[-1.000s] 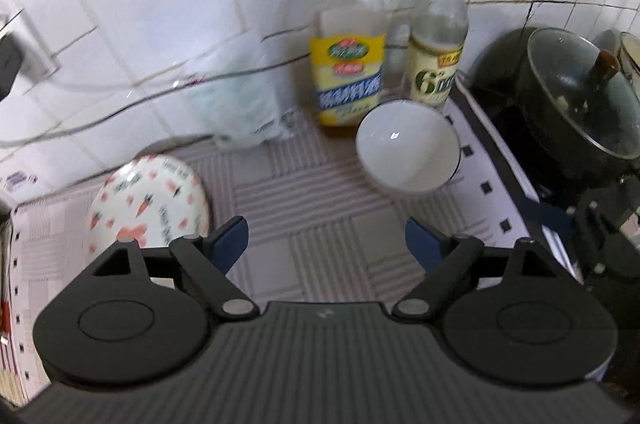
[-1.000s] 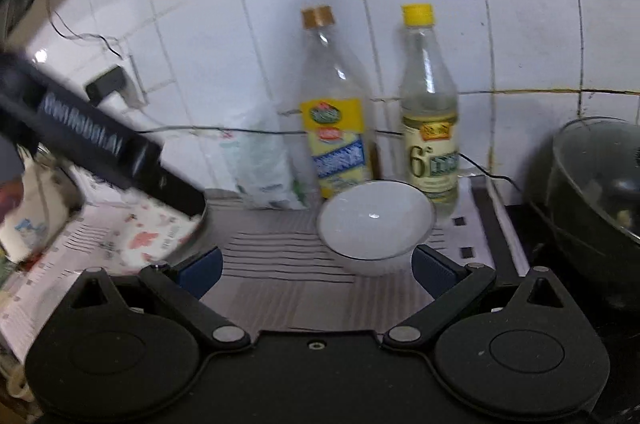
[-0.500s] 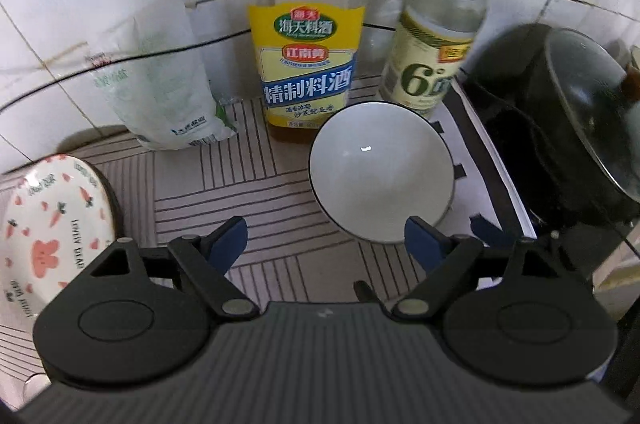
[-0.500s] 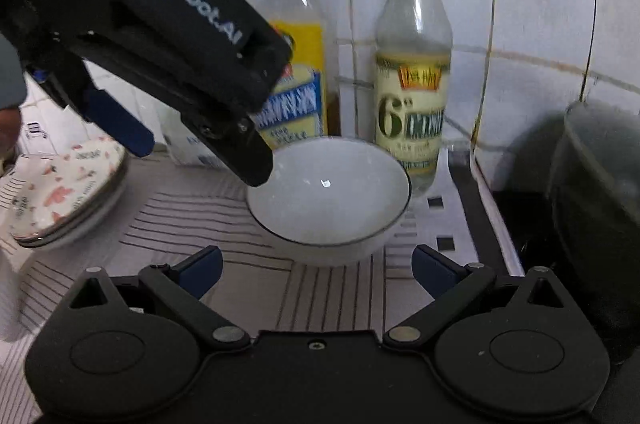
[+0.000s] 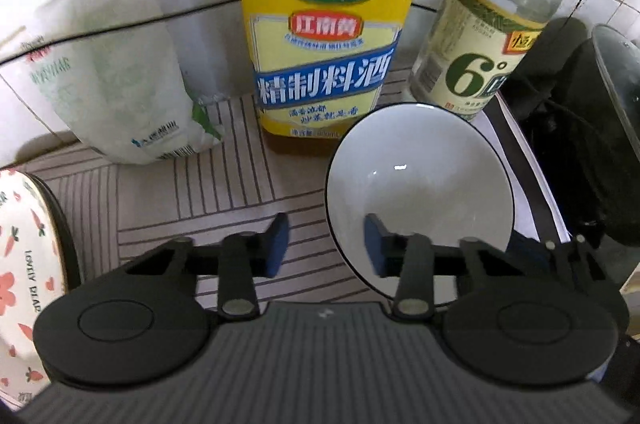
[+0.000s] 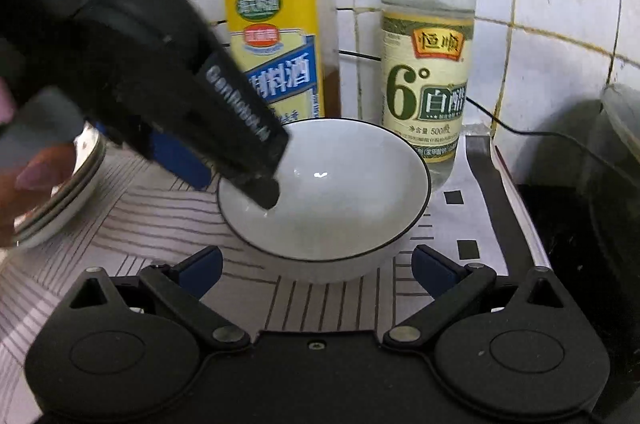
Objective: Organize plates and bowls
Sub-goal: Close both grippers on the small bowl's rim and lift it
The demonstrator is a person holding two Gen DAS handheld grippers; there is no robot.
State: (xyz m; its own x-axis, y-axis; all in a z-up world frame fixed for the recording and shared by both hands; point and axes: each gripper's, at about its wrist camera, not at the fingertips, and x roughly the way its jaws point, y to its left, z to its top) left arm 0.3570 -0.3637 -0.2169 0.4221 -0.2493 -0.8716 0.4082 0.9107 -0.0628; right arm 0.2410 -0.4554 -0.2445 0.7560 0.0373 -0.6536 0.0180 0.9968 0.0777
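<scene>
White bowl stands upright on the striped mat covering the tabletop, directly in front of the cooking-wine bottle and the white-vinegar bottle. Both bottles stand against the tiled wall.

Left tool: jaws closing, straddling the bowl's near-left rim, one blue pad inside the bowl and one outside. Pads are not seen pressing on the rim. The right wrist view confirms one finger tip down inside the bowl.

Right tool: jaws spread wide, held just in front of the bowl, gripping nothing.

Carrot-patterned plate sits at the left edge of the mat, well apart from the bowl. A white plastic bag leans against the wall left of the cooking-wine bottle. A dark pot with a glass lid stands to the right of the mat.
</scene>
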